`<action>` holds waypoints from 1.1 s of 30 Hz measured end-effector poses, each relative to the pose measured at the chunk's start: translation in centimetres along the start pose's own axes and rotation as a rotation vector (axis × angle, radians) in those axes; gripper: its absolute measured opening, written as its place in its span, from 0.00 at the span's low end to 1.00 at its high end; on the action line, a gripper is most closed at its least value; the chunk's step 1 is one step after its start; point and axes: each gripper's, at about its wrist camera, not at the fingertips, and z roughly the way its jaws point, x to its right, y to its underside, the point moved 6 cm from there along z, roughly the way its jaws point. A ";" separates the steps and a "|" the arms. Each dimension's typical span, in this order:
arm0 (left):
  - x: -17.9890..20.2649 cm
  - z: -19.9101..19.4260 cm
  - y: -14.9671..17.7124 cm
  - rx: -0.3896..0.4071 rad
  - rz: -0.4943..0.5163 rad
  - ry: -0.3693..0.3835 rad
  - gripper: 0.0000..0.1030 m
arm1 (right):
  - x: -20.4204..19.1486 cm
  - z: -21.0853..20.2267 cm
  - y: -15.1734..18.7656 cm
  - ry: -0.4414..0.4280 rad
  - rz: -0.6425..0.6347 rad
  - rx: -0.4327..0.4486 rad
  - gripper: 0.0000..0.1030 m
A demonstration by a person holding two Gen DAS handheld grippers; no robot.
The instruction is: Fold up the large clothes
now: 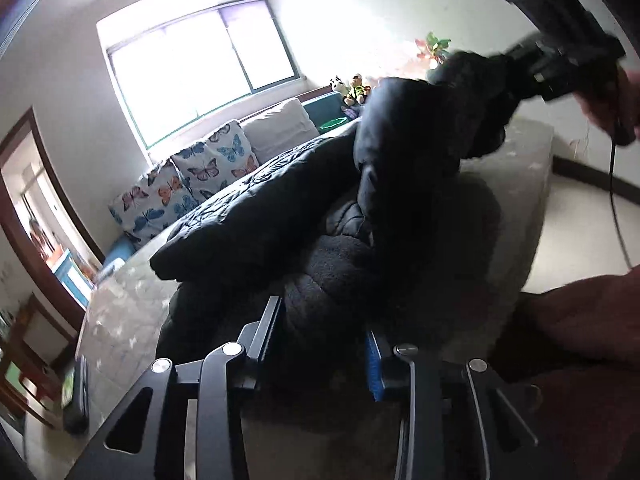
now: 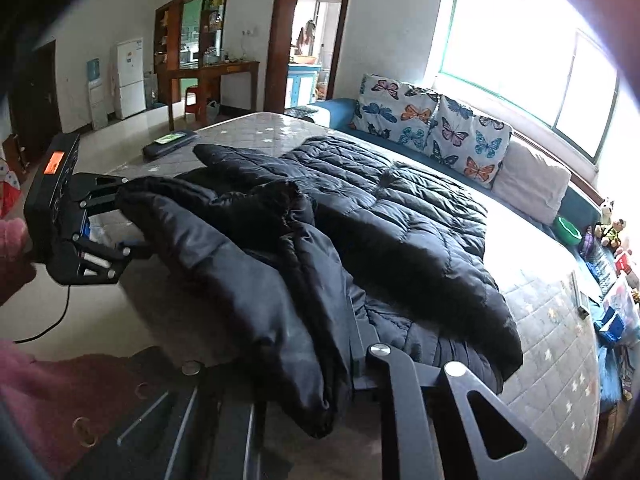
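A large black quilted jacket (image 2: 400,216) lies spread over the mattress (image 2: 540,320), its near side bunched up toward me. In the right wrist view a fold of it drapes over my right gripper (image 2: 320,344) and hides one finger. The left wrist view shows that right gripper (image 1: 508,68) shut on a lifted part of the jacket (image 1: 280,208), high at the right. My left gripper (image 1: 324,324) has fleecy black lining pinched between its pads. Seen from the right wrist, the left gripper (image 2: 128,220) grips the jacket's edge at the mattress corner.
Butterfly cushions (image 2: 440,128) and a plain pillow (image 2: 532,184) line the far side under the window. A dark flat device (image 2: 168,142) lies on the mattress corner. Plush toys (image 2: 608,228) and clutter sit at the right end. A pink sleeve (image 2: 16,236) is at the left.
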 end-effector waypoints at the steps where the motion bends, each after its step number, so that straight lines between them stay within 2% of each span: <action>1: 0.0 -1.1 0.3 0.002 -0.016 0.004 0.36 | -0.7 -0.9 0.4 -0.009 -0.011 0.006 0.16; 8: 0.1 -8.7 0.8 0.054 -0.163 0.072 0.36 | -3.8 -6.0 1.2 -0.071 -0.070 0.009 0.16; 13: -1.8 -9.2 -1.0 0.082 -0.199 0.069 0.35 | -2.4 -5.7 -1.2 -0.078 -0.063 0.026 0.16; 16: -4.2 -8.2 -3.9 0.083 -0.220 0.057 0.34 | -1.2 -4.9 -3.4 -0.090 -0.047 0.042 0.16; 23: -12.6 -2.5 -12.5 0.051 -0.242 0.010 0.31 | 4.4 -0.3 -10.4 -0.057 -0.036 0.083 0.16; 28: -19.0 5.6 -17.7 0.002 -0.282 -0.030 0.30 | 10.0 5.4 -15.2 -0.032 0.042 0.078 0.16; 33: -23.6 15.5 -20.2 -0.115 -0.320 -0.078 0.30 | 14.8 13.8 -17.9 -0.034 0.166 0.018 0.16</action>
